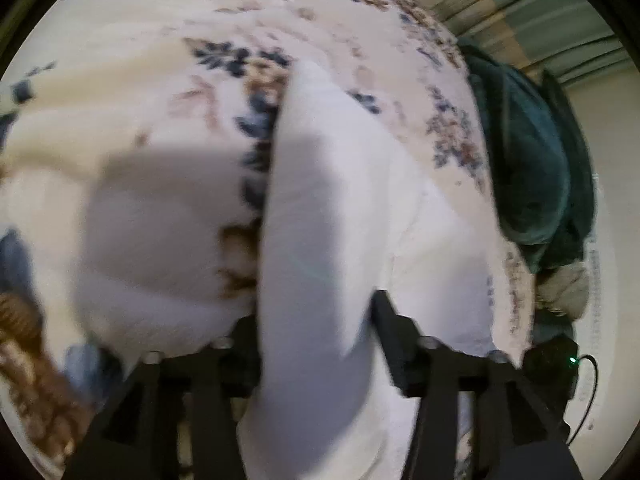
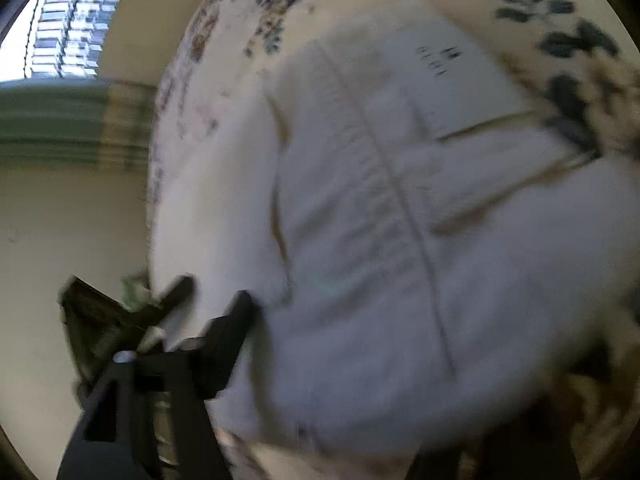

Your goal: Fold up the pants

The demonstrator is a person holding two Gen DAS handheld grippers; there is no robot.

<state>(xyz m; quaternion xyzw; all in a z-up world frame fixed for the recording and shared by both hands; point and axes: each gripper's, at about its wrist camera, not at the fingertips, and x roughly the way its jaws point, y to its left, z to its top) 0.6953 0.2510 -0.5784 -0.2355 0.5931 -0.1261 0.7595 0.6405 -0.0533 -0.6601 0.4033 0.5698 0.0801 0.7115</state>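
Seeing white pants (image 1: 320,216) fold running between my left gripper (image 1: 316,320) open jaws, lower centre | right gripper (image 2: 320,320) also open, pants (image 2: 380,240) between its fingers, filling frame right

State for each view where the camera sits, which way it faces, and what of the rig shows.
Left wrist: on the left gripper, looking steeply down along its fingers at the white pants on the floral bedspread; both black fingers show, with white cloth between them and a dark green garment beyond.
Right wrist: on the right gripper, looking down at the pants with a window far left; only one finger shows clearly.
Shared: the pants and bedspread.
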